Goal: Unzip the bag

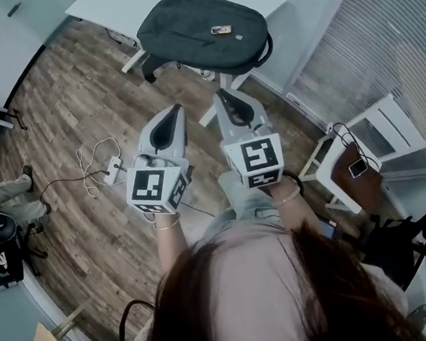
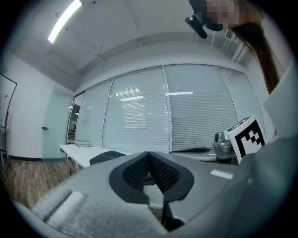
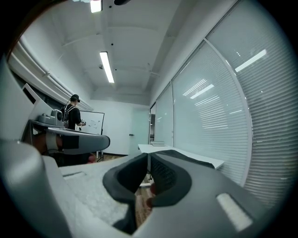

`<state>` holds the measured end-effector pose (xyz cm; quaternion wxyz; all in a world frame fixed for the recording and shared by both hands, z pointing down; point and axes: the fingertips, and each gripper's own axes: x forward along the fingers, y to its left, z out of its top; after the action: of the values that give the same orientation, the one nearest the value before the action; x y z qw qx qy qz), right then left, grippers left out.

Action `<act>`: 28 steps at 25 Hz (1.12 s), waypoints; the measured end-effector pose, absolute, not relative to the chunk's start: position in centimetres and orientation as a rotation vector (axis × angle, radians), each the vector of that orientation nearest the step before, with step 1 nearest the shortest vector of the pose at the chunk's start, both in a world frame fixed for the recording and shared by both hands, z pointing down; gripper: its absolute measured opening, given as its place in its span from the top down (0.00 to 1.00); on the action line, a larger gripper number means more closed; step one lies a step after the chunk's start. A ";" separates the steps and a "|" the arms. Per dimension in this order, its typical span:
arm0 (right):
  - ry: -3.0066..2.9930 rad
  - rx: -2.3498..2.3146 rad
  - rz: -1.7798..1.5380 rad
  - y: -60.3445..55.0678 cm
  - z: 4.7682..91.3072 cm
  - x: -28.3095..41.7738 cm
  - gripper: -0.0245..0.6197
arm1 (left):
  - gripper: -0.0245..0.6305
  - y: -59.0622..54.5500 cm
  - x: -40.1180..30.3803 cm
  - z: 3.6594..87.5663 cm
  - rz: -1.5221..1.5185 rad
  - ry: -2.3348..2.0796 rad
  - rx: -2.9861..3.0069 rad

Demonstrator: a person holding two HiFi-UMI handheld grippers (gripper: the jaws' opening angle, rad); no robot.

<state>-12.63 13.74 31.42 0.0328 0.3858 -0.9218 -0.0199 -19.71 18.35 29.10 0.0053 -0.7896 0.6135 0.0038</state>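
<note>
Grey bag on counter; left hand-held gripper, right hand-held gripper pressed together, empty; step: approach; next: close in, spread jaws

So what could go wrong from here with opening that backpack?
The backpack lies near the table edge, so a one-sided pull on the zip might drag it off. The small item on top, if loose, could slide away. The left gripper and right gripper are both shut and short of it; pinching a small zip pull may slip.
</note>
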 end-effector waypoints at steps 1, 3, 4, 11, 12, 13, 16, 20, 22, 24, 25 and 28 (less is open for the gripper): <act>-2.832 1.183 -0.062 13.5 31.6 -13.0 0.92 | 0.95 17.9 -19.8 29.3 0.011 1.918 -2.477; -2.822 1.184 -0.056 12.8 32.2 -13.4 0.92 | 0.95 16.9 -19.9 29.9 0.001 1.908 -2.487; -2.817 1.187 -0.047 12.3 32.6 -13.6 0.92 | 0.95 16.3 -19.9 30.3 -0.008 1.901 -2.493; -2.776 1.195 -0.004 9.4 35.2 -15.2 0.91 | 0.95 12.8 -21.5 32.1 0.014 1.906 -2.530; -2.769 1.199 0.003 8.9 35.6 -15.4 0.91 | 0.95 12.3 -21.7 32.3 0.010 1.905 -2.533; -2.760 1.204 0.009 8.4 36.0 -15.7 0.91 | 0.95 11.7 -22.0 32.6 0.004 1.903 -2.539; -2.736 1.219 0.025 7.0 37.1 -16.4 0.91 | 0.95 10.1 -22.6 33.5 -0.008 1.891 -2.562; -2.700 1.240 0.054 5.0 38.7 -17.2 0.90 | 0.95 7.7 -23.1 34.6 -0.010 1.860 -2.614; -2.682 1.247 0.066 4.2 39.4 -17.7 0.90 | 0.95 6.6 -23.4 35.0 -0.009 1.848 -2.631; -2.664 1.252 0.072 3.5 40.0 -18.2 0.90 | 0.95 5.6 -23.8 35.3 -0.012 1.840 -2.642; -2.656 1.254 0.075 3.2 40.3 -18.4 0.90 | 0.95 5.1 -24.0 35.5 -0.016 1.837 -2.646; -2.638 1.262 0.093 2.3 41.2 -19.0 0.89 | 0.95 3.7 -24.3 36.3 -0.037 1.822 -2.663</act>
<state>-19.00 2.30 41.22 0.1076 0.4289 -0.8964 0.0317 -24.30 3.68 36.28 -0.0425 -0.8245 0.5641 -0.0114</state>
